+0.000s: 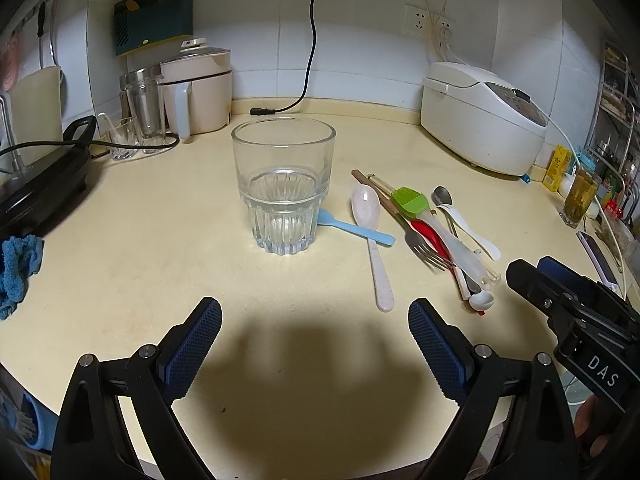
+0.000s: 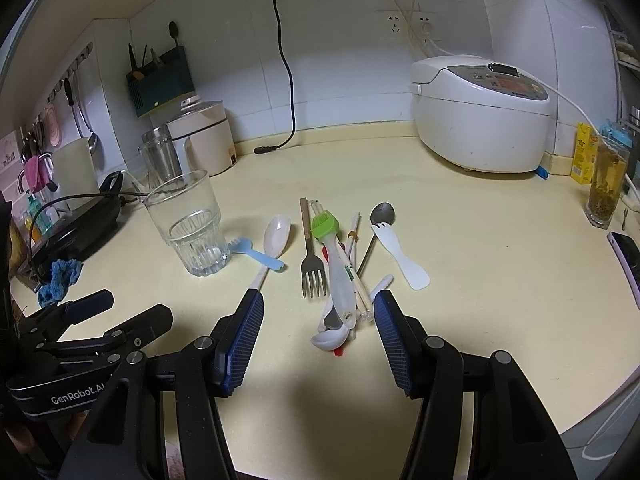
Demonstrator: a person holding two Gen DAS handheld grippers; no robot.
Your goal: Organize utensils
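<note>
An empty clear glass tumbler [image 1: 283,188] [image 2: 188,224] stands on the cream counter. To its right lies a loose heap of utensils: a pale pink spoon [image 1: 370,236] [image 2: 274,240], a light blue fork [image 1: 356,232] [image 2: 258,256], a metal fork [image 1: 424,248] [image 2: 312,264], a green silicone brush [image 1: 416,208] [image 2: 332,256], a white spork [image 2: 400,252], a metal spoon [image 2: 380,220] and chopsticks. My left gripper [image 1: 314,312] is open, short of the glass. My right gripper [image 2: 318,306] is open with the near ends of the utensils between its fingers, not touching them.
A white rice cooker [image 1: 484,116] [image 2: 480,112] sits at the back right, a pink pot [image 1: 200,88] and jars at the back left. A black appliance [image 1: 40,184] and blue cloth [image 1: 18,268] lie left. A phone [image 2: 626,260] and tea glass [image 2: 606,184] are far right.
</note>
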